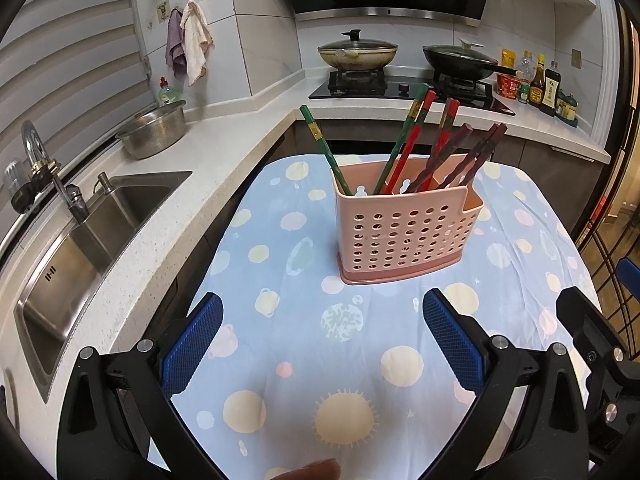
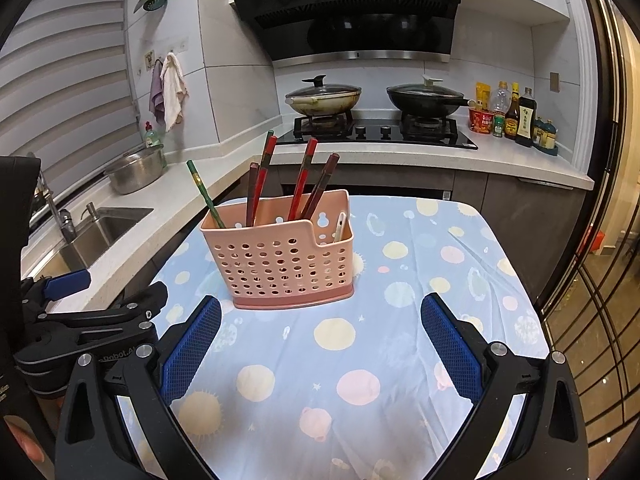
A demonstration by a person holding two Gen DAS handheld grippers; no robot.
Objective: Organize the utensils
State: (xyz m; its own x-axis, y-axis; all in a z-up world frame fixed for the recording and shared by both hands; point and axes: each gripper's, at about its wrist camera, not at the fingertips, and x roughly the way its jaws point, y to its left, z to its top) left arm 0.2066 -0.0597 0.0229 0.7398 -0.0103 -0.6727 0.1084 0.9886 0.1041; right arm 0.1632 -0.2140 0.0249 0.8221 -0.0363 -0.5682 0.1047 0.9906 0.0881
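Left view: my left claw (image 1: 322, 344) gapes empty, low in frame; the holder (image 1: 404, 232) stands mid-frame on the cloth (image 1: 280, 320). I count eight chopsticks (image 1: 404, 148); bump one and the light holder could tip.

Right view: my right claw (image 2: 320, 346) is spread too, holder left of centre, plus one pale utensil (image 2: 340, 226).

A pink holder (image 2: 280, 256) is seen upright on a dotted blue cloth (image 2: 420, 320), with chopsticks (image 2: 304, 180) leaned inside its main compartment and a pale utensil (image 2: 340, 226) in its right side pocket. The right gripper (image 2: 320, 344) is held wide open near the holder, nothing gripped. The left gripper (image 2: 100, 312) is glimpsed at left.
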